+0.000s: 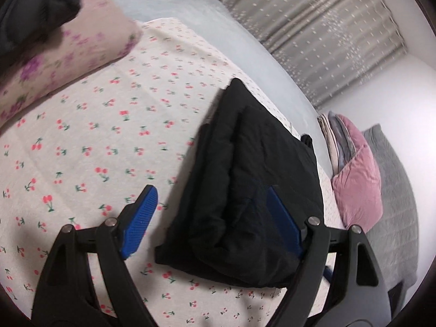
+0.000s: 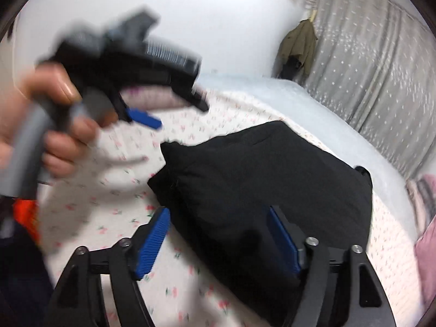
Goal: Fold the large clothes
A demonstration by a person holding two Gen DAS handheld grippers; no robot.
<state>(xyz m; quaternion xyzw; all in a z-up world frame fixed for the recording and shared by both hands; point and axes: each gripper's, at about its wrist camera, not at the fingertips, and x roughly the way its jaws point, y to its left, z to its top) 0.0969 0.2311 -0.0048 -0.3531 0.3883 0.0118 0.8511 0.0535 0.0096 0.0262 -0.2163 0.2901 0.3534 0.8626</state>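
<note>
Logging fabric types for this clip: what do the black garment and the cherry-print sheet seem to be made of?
Black garment: looks like matte, padded woven fabric, puffy with stitched seams, probably a quilted jacket. Cherry-print sheet: seems a soft, slightly fuzzy cotton-like cloth, no sheen; exact fibre cannot be told.

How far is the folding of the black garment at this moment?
Mostly done, it seems: the black garment lies as a compact folded bundle on the cherry-print bedsheet. Nothing is in hand: the left gripper and the right gripper both stand open, their pads not pressing the cloth. What may remain is tidying the loose corner or one more fold; I cannot tell.
</note>
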